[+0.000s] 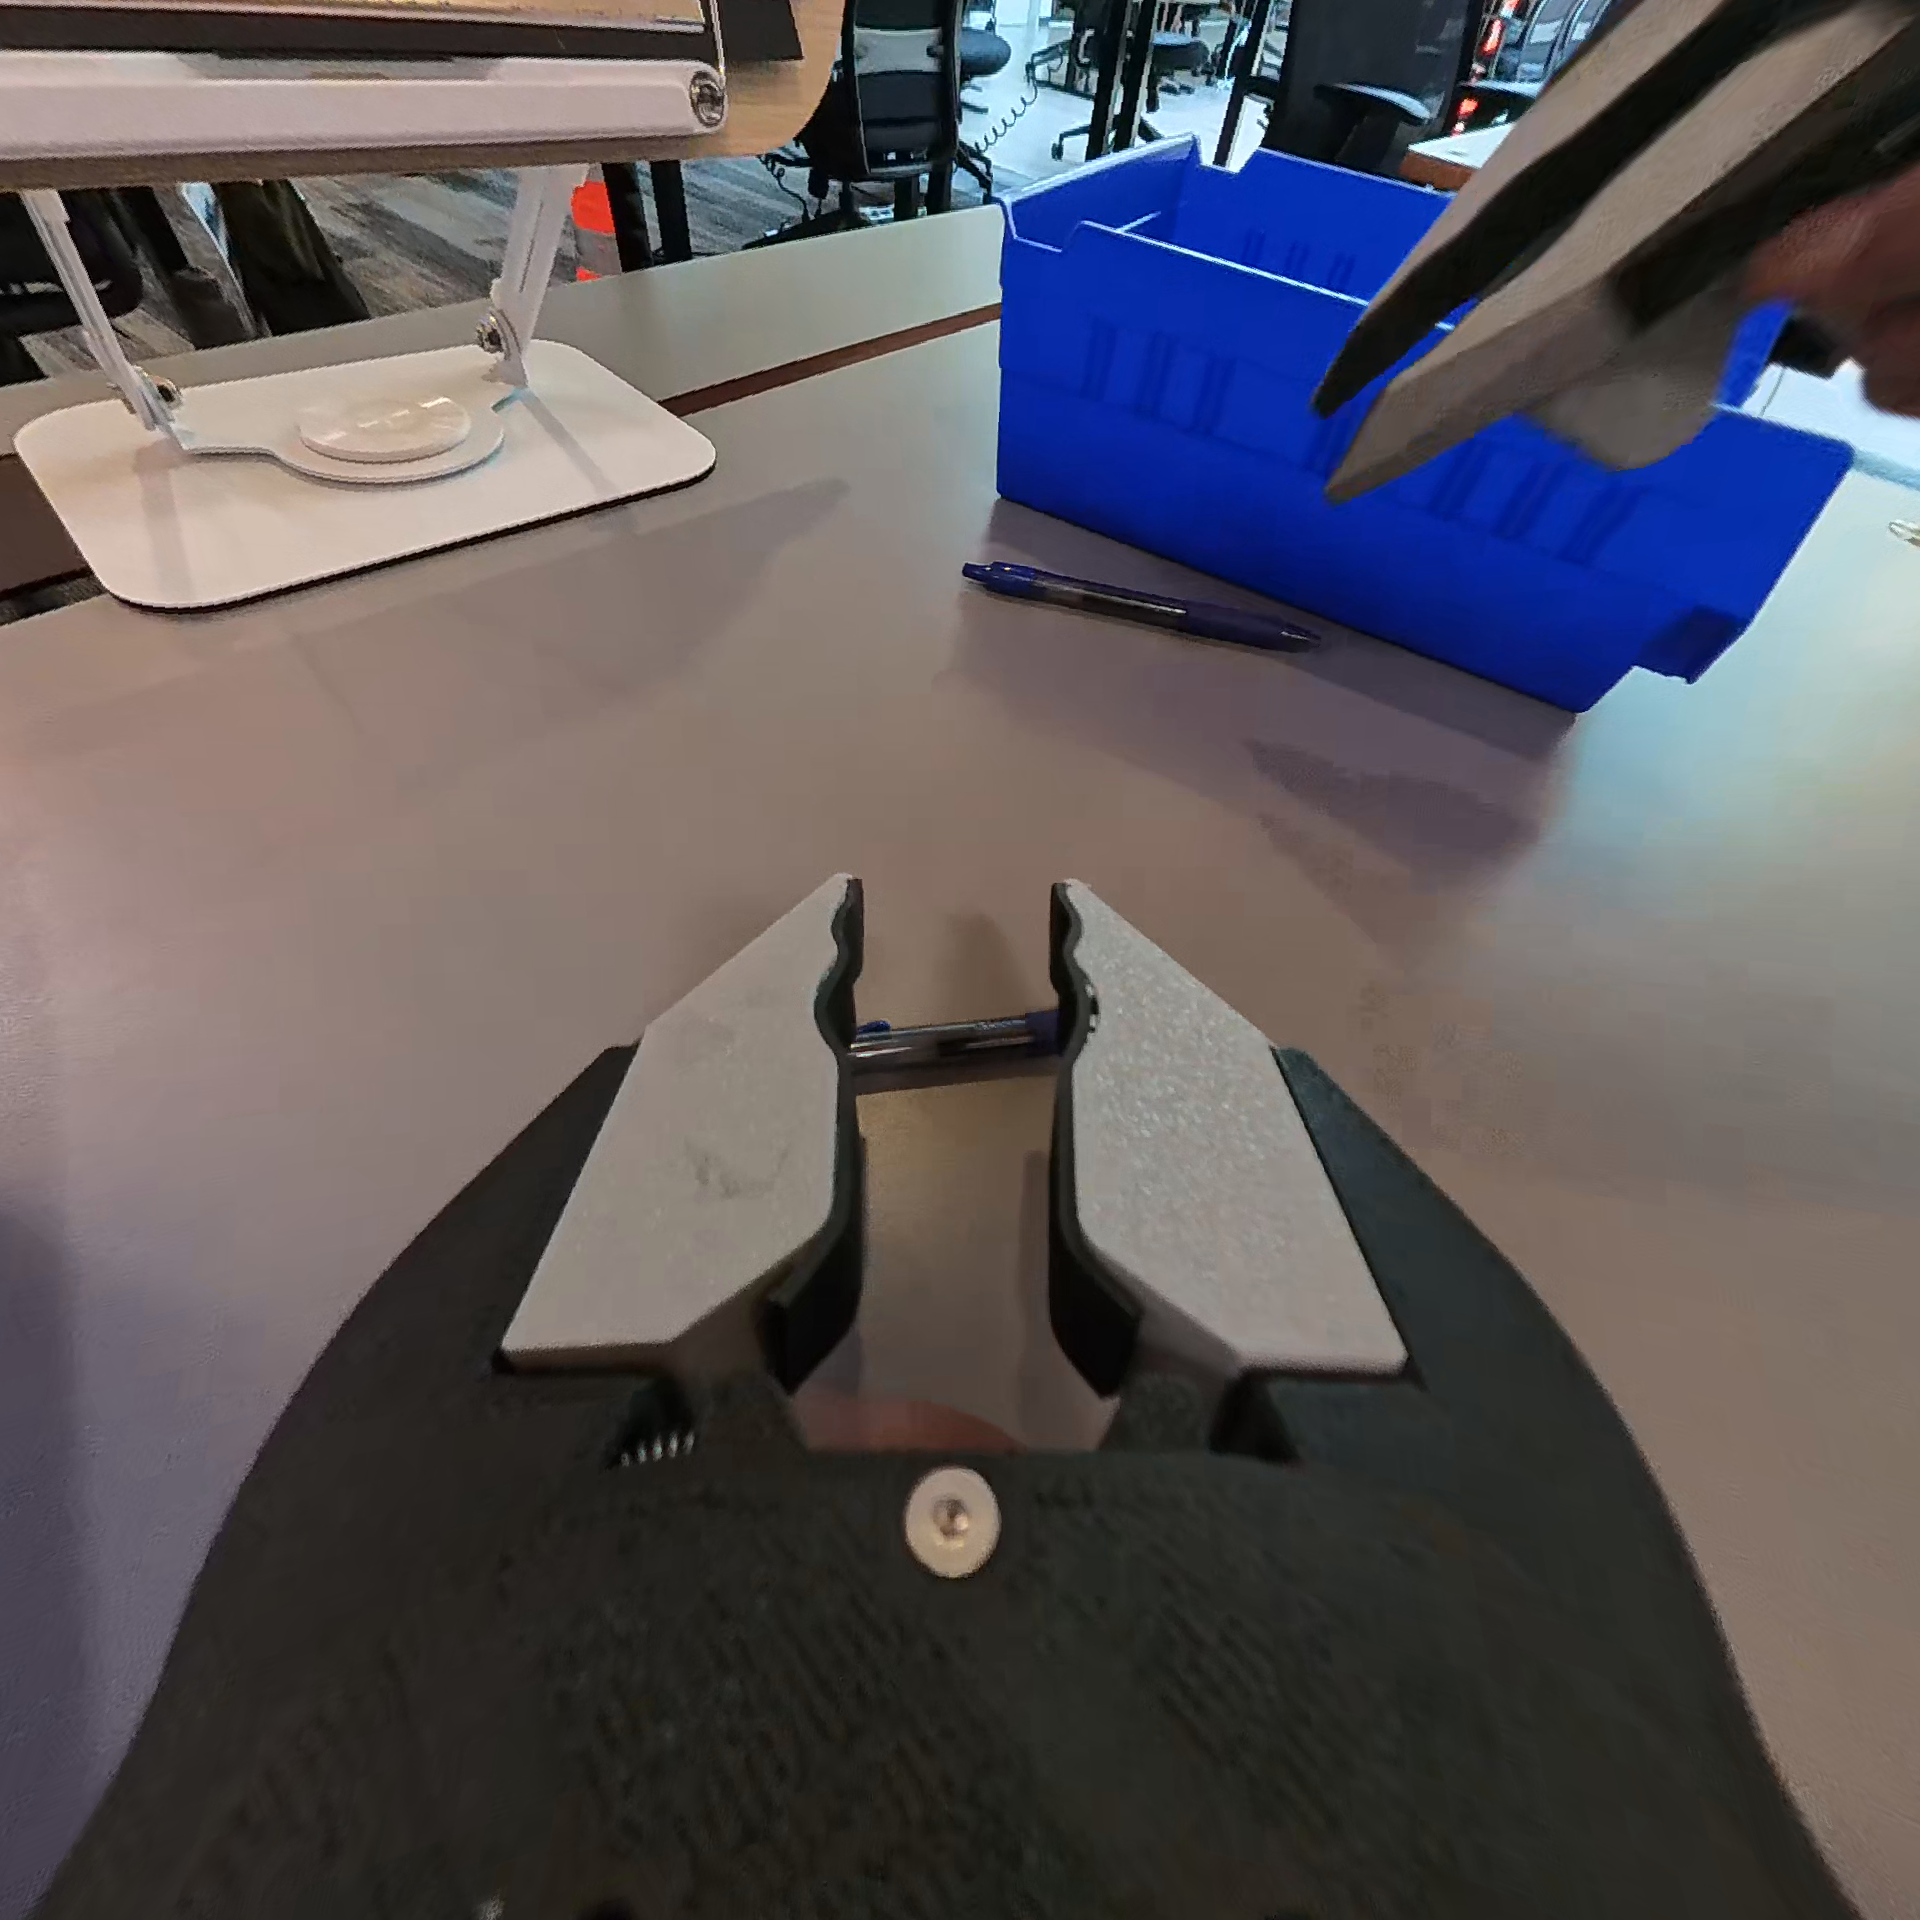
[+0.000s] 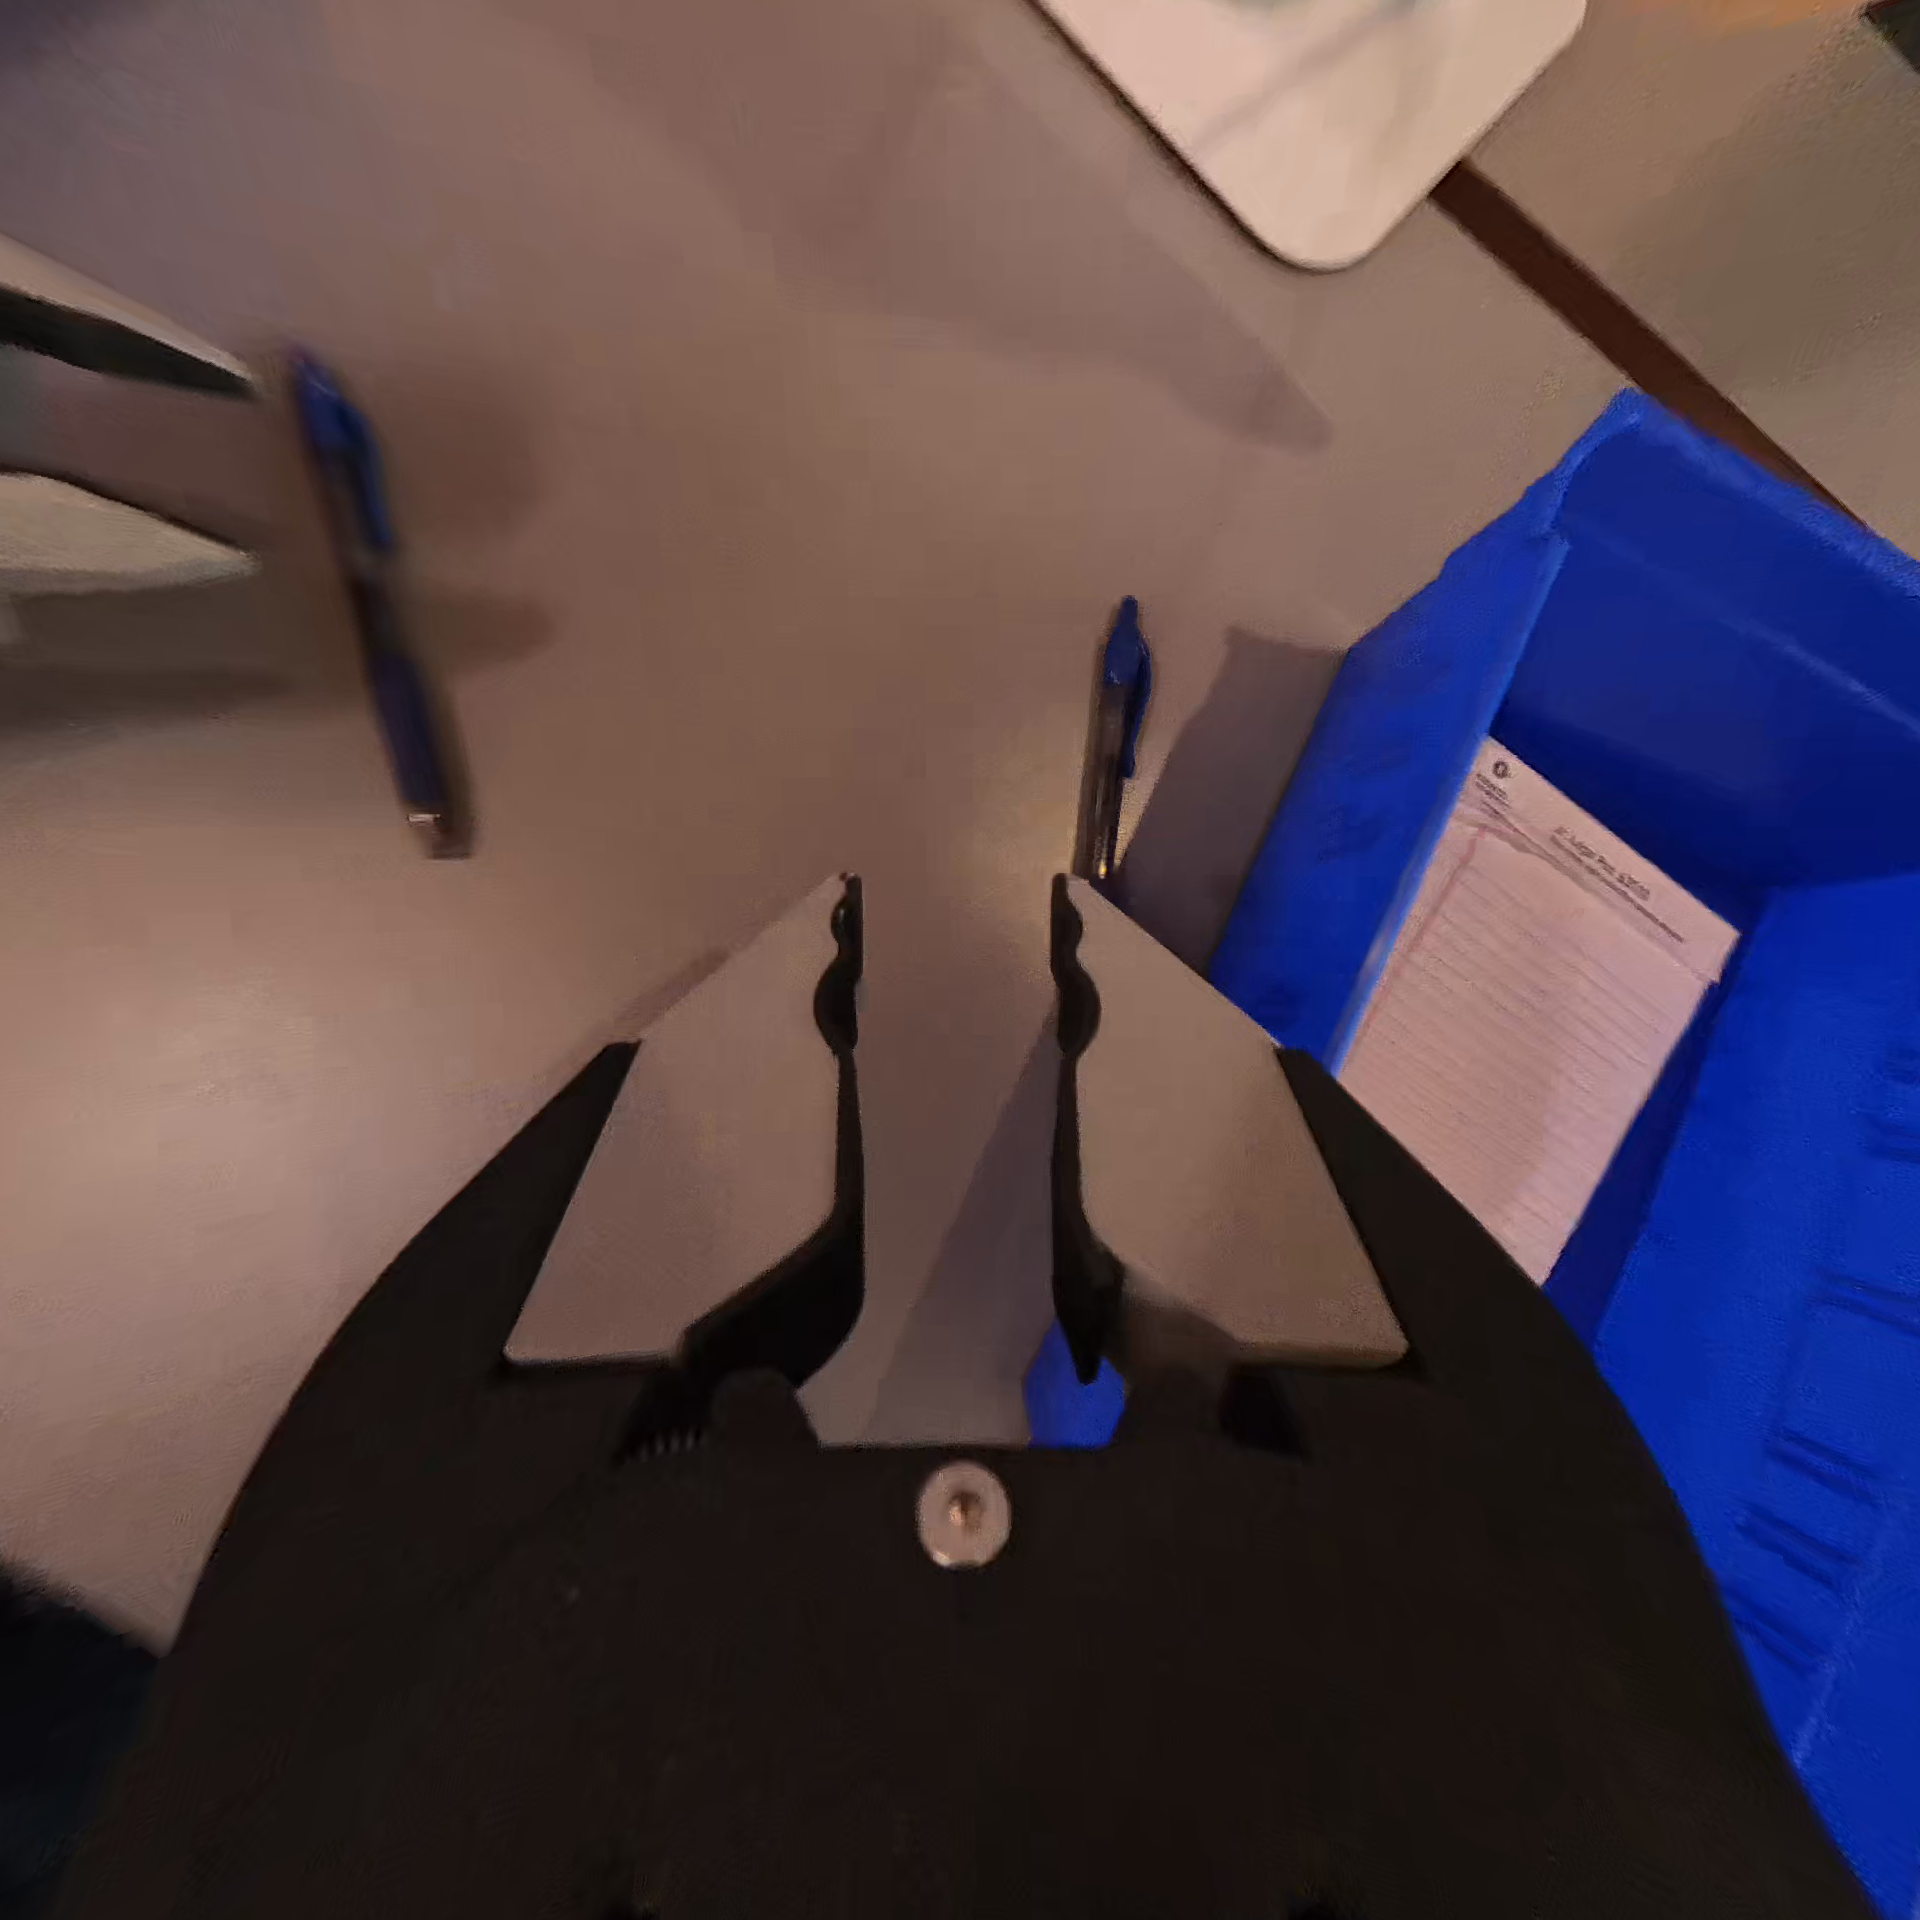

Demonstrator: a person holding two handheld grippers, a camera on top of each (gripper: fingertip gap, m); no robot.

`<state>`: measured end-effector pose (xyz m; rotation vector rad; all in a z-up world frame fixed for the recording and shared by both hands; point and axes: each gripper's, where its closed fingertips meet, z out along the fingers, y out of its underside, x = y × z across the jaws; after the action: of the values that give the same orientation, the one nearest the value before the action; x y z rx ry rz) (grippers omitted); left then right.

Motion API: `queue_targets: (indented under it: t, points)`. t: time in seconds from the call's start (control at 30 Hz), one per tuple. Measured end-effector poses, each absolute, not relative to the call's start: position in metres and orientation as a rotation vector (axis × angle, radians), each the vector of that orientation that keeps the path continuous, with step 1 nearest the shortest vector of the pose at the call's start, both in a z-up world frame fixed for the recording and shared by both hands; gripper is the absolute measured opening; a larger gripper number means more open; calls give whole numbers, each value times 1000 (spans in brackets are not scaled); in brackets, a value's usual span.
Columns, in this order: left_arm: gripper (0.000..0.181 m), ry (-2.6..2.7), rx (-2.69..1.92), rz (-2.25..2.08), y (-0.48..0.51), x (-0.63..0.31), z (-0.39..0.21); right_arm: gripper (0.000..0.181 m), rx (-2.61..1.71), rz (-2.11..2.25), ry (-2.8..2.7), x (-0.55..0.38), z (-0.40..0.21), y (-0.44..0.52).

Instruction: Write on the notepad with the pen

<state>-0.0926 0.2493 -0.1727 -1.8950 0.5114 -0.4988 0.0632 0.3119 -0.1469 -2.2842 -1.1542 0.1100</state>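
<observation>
- Lying flat inside the blue bin [image 2: 1403, 779], the lined notepad [image 2: 1507, 1039] sits to the right of the right gripper [image 2: 956, 883].
- Right gripper's jaws stand moderately apart and hold nothing; it hangs tilted above the bin's near side.
- A blue pen [image 1: 1138, 606] lies on the grey table [image 1: 520, 779] just beside the bin's wall.
- A second blue pen [image 1: 956, 1039] lies crosswise at the left gripper [image 1: 956, 883], whose jaws are parted and not clamping it.
- A white stand base [image 1: 364, 468] rests on the table, well apart from both pens.

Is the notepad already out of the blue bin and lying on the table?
No. In the right wrist view the notepad lies flat inside the blue bin, between its walls, not on the table.
</observation>
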Motion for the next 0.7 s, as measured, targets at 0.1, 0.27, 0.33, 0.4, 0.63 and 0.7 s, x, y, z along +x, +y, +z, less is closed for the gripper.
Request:
queue_targets:
  t: [0.1,0.27,0.33,0.4,0.63,0.7]
  points:
    - [34,512,-1901,-503,250,-92,-173,29,-2347,-121,-1170,67,-184,336]
    - [33,527,-1901,-505,248,-89,-174,34,-2522,-198,-1086,81,-214,364]
    - [33,533,-1907,-521,247,-87,-175,32,-2573,-249,-1081,86,-221,369]
    - [33,532,-1913,-544,246,-84,-175,30,-2624,-297,-1089,89,-231,370]
    - [33,522,-1926,-572,245,-84,-176,7,-2657,-213,-1201,78,-235,360]
    - [33,526,-1926,-568,244,-83,-176,6,-2664,-84,-1204,70,-233,350]
